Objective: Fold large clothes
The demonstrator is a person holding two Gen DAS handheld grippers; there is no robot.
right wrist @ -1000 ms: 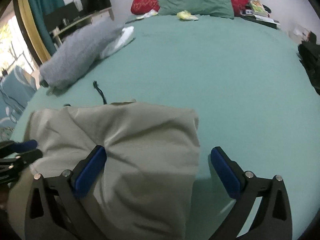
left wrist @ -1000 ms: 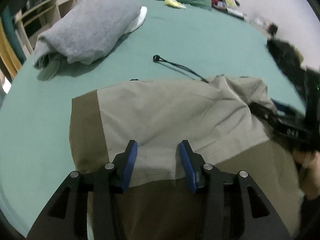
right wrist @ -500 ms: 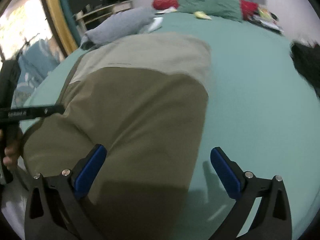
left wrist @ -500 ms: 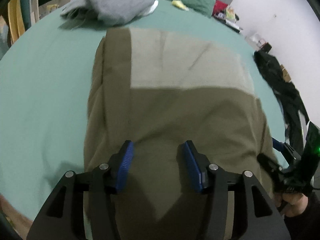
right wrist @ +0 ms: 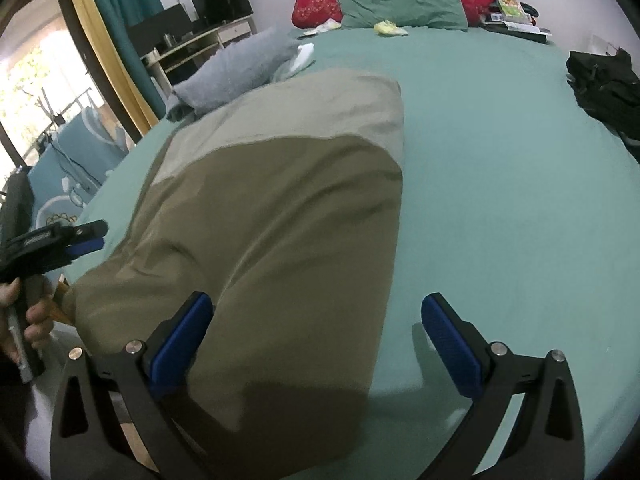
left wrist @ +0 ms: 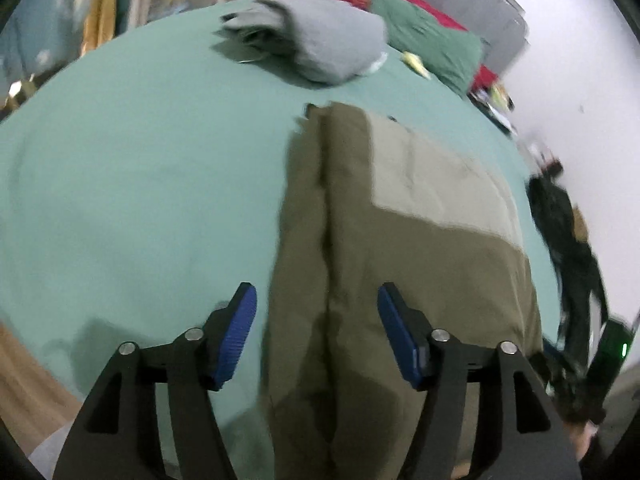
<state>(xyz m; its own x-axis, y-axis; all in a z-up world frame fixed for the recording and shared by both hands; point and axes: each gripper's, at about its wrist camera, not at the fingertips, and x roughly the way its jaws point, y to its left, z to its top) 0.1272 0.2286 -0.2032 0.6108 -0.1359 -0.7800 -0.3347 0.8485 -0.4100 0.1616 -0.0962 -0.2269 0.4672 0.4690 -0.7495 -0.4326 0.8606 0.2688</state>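
On green bedsheet point(right wrist: 500, 168), smooth two-tone olive garment point(right wrist: 280, 216).

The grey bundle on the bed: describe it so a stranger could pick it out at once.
Start from the big bed with the green sheet and look past the two-tone olive and beige garment spread near its foot. Just beyond that garment's far end lies the grey bundle, a soft rolled heap. It is the only grey fabric there; the pillows behind are green and red.
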